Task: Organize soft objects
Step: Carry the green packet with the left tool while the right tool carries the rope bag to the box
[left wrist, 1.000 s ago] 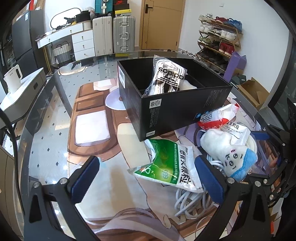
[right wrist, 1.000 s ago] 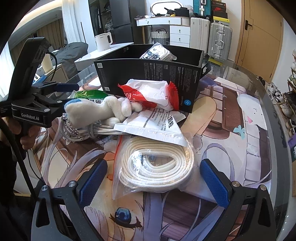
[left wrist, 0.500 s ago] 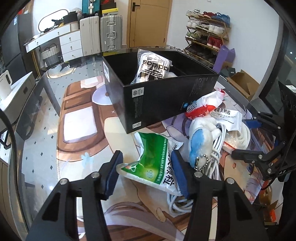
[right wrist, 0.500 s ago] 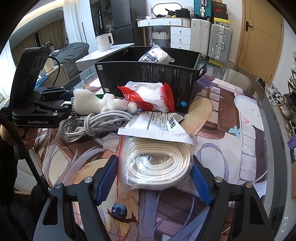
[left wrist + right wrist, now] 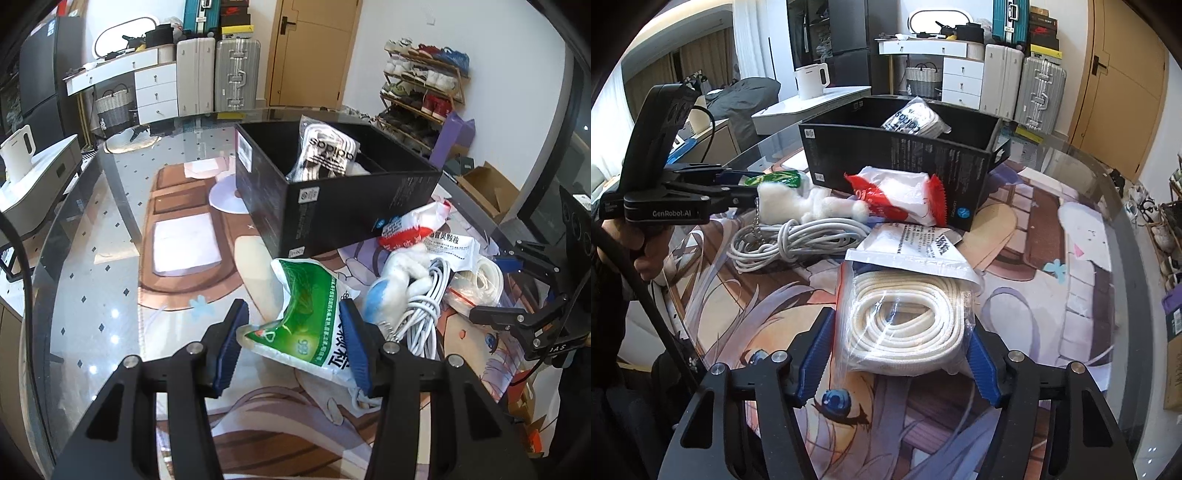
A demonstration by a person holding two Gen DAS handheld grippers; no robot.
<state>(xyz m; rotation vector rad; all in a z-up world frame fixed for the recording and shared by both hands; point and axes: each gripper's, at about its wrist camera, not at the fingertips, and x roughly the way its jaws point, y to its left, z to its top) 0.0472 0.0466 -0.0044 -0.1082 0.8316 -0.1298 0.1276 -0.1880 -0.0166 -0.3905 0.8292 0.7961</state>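
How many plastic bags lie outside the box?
4: green bag beside plush toy; red-white bag against the box; white sachet before it; rope bag partly under that sachet. Others may be hidden.

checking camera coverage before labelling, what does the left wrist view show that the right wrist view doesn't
Left wrist only: the green bag's full printed face, pressed between the fingers of the left gripper, which have just been closing.

Right wrist only: the whole coil in the bag of rope, squeezed by the right gripper, its fingers also just closing, and a hand on the left gripper's handle.

Both: the black box, plush toy, white cable and red-and-white pouch.
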